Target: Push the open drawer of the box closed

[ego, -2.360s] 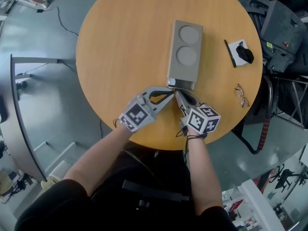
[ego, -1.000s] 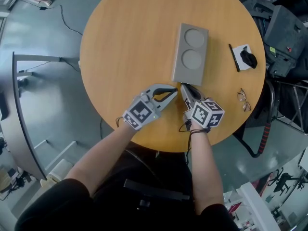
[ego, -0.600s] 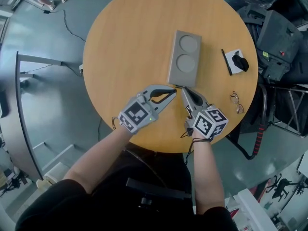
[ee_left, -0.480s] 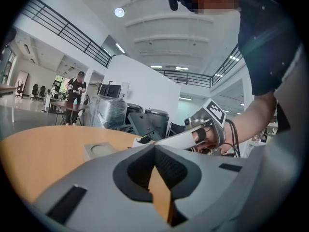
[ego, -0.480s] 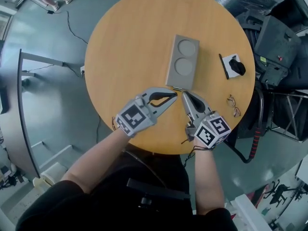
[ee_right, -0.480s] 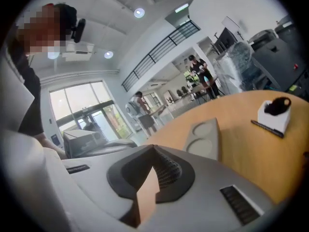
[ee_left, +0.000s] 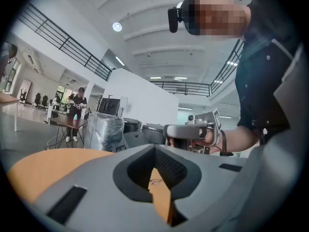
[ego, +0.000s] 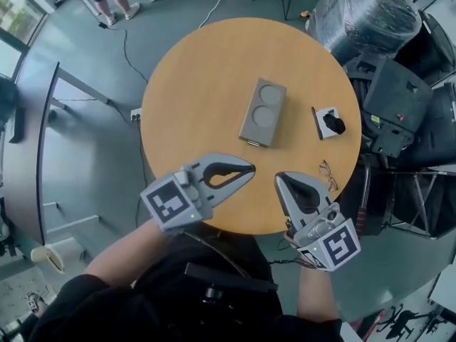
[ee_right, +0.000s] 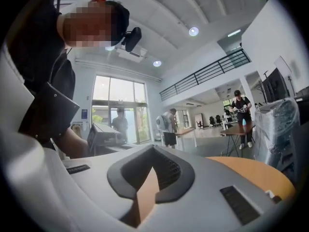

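The grey box with two round recesses on top lies in the middle of the round wooden table. Its drawer front sits flush at the near end, and only a small tab shows there. My left gripper is shut and empty, held over the table's near edge, well short of the box. My right gripper is also shut and empty, level with the left one and a hand's width to its right. In the left gripper view the shut jaws point sideways at the right gripper. The right gripper view shows only the room.
A pair of glasses lies near the table's right edge. A white pad with a black object and a dark strip lie right of the box. Black cases and a wrapped bundle stand beside the table.
The drawer end that stuck out of the box is now flush. Both grippers have drawn back from the box toward the person and moved apart. The head camera has risen.
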A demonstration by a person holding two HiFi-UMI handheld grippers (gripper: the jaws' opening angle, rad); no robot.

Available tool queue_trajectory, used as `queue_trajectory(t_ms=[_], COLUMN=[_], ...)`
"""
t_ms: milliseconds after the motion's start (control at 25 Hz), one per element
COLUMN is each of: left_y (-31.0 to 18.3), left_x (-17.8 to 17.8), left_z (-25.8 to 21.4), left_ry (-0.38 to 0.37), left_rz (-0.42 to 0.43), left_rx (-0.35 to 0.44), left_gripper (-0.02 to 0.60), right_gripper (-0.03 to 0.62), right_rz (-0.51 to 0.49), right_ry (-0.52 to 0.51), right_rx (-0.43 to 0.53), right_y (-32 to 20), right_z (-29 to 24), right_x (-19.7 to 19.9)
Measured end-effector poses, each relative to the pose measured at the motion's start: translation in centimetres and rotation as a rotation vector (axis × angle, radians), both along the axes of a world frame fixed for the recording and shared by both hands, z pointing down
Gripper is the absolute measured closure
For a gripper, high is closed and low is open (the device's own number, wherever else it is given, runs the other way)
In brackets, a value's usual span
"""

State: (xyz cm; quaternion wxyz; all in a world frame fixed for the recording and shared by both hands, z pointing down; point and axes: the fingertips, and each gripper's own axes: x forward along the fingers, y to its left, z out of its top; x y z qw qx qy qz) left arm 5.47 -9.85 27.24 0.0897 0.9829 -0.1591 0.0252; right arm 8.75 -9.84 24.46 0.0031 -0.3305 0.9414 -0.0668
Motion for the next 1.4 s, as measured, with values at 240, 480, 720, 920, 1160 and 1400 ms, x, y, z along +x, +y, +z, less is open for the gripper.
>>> queue_trajectory(t_ms=[240, 480, 720, 920, 1160, 1400], left_y=[5.6, 9.7, 12.5, 14.1, 14.7, 13.9], left_x=[-0.4, -0.8, -2.6, -4.1, -5.3, -6.4], left_z=[-7.4, -10.7, -13.1, -14.1, -14.1, -12.7], left_ry=[0.009, -0.002, 0.003, 0.000, 0.015, 0.019], left_rz=[-0.026, -0.039, -0.069, -0.086, -0.087, -0.086], left_rx=[0.053, 0.097, 0.109, 0.105, 0.109, 0.109], left_gripper=[0.554, 0.554, 0.554, 0.554, 0.554, 0.554], right_gripper=[0.591, 0.591, 0.591, 0.591, 0.591, 0.591], right_rz=[-0.055, -0.079, -0.103, -0.124, -0.119, -0.103], right_ry=[-0.032, -0.018, -0.016, -0.014, 0.010, 0.010], right_rx=[0.062, 0.077, 0.067, 0.069, 0.080, 0.083], right_y=[5.4, 9.4, 12.9, 14.9, 15.5, 14.7], right_z=[-7.0, -9.7, -10.8, -11.7, -11.8, -10.6], right_x=[-0.1, -0.1, -2.0, -3.9, -5.2, -5.8])
